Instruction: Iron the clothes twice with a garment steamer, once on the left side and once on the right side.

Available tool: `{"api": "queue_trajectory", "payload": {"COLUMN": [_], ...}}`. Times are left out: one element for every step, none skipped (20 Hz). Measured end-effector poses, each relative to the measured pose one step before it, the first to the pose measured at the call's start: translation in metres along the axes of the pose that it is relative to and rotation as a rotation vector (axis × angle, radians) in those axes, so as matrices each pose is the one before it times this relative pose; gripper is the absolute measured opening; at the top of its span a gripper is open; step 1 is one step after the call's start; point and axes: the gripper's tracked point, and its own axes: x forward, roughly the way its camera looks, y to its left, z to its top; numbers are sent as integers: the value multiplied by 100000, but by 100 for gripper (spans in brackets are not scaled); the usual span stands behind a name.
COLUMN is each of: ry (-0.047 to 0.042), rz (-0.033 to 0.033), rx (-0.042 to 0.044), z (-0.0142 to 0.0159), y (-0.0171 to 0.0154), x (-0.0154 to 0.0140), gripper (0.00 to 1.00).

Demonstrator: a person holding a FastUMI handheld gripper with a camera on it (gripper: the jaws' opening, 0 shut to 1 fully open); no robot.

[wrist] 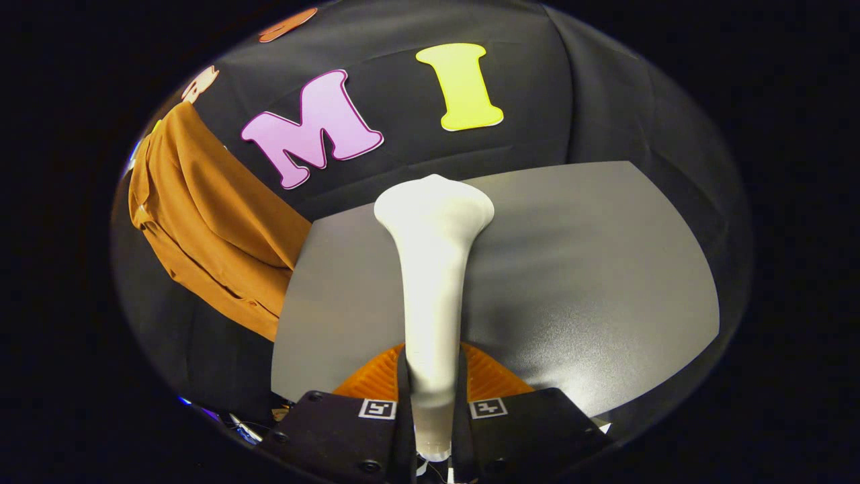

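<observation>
My gripper [433,376] is shut on the white garment steamer [433,269], both fingers pressing on its slim handle. The steamer runs forward from between the fingers and widens into a flared head [434,205] beyond them, held above the grey table [591,269]. An orange-brown shirt [208,222] hangs against the black cloth wall to the left of the steamer, past the table's left edge. The steamer head is apart from the shirt, well to its right.
The grey table's surface lies under and to the right of the steamer. Its left edge [289,296] runs beside the shirt's lower hem. The black cloth wall [537,114] rises behind the table. Some cables [242,427] lie low at the left.
</observation>
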Motion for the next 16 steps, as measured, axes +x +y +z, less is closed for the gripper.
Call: {"api": "queue_trajectory", "payload": {"ry": [-1540,-1564,-1864,-1260,-1468,-2062,-2276,-2325,-2724,-2718,-2915,-3614,-3381,-3436,-3887,-3921], "rz": [-422,-362,51,-431,-189,373,414,168,-223,-338,-485,-622,-895,-829,-575,-411], "rx": [-1496,-577,-2573,-1640,-1188,101,615,-203,-735,-887,-29,704,991,524,168,-1055], "z": [53,22,87,161,187,415,380,264,333,364,581,537,555,546,517,417], "y": [101,64,284,238,348,472,598,590,520,556,666,820,834,954,1133,1301], "x": [-232,-417,-576,-658,-729,-703,-809,-843,-835,-1057,-971,-1199,-1126,-1058,-1026,-1037], "gripper": [24,24,24,25,25,24,24,24,24,24,24,24,24,24,24,24]}}
